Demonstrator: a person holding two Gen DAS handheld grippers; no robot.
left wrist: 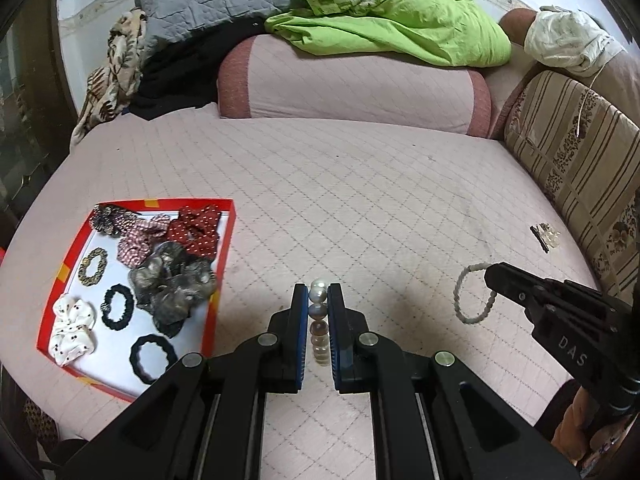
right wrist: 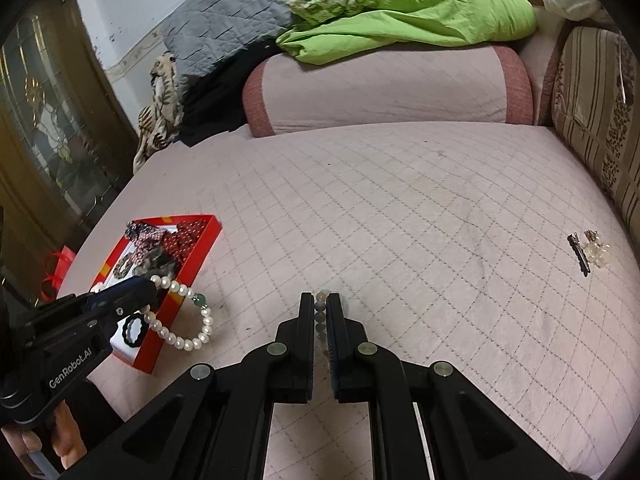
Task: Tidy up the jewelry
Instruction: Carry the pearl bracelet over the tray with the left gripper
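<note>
Beads of pearl bracelet (left wrist: 319, 312) half hidden between left hand-held gripper (left wrist: 318, 294) fingers.

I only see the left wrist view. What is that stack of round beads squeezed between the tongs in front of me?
Observer: The right wrist view shows them side-on. The left tongs hold a full loop, a white pearl bracelet with one green bead.
Visitor: Is anything written on that tool?
Observer: Yes, its side reads GenRobot.AI.
Visitor: Anything past the red cardboard box?
Observer: A red ribbon shows beyond the bed's edge, left of the box.
</note>
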